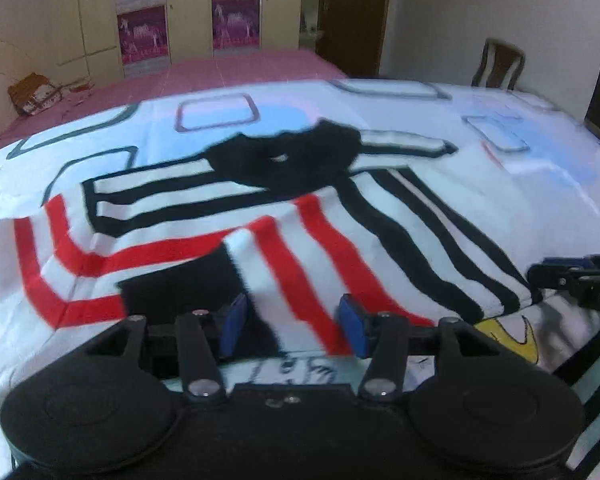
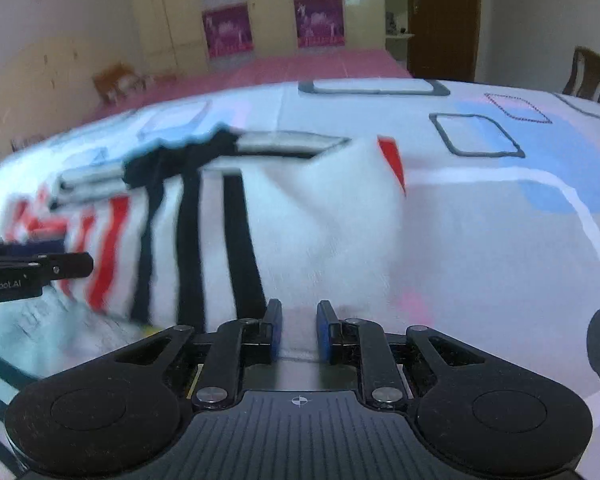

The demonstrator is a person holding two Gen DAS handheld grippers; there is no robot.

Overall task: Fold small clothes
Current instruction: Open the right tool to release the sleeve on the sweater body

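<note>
A small white shirt [image 1: 300,208] with black and red stripes and a black collar lies spread on the patterned sheet [image 1: 500,184]. My left gripper [image 1: 294,322] hovers at its near edge, open, the blue pads [image 1: 354,326] well apart with red-striped cloth lying between them, unpressed. In the right wrist view the shirt [image 2: 300,220] rises in a white fold. My right gripper [image 2: 300,330] is shut on that fold's near edge, with white fabric pinched between the narrow-set pads. Each gripper shows at the edge of the other's view: the right gripper [image 1: 572,280] and the left gripper [image 2: 40,268].
Another garment with a yellow print [image 1: 516,340] and dark stripes lies under the shirt's near side. Beyond the sheet are a pink bed [image 1: 236,68], a wardrobe [image 1: 188,12], a brown door [image 1: 356,12] and a wooden chair [image 1: 500,64].
</note>
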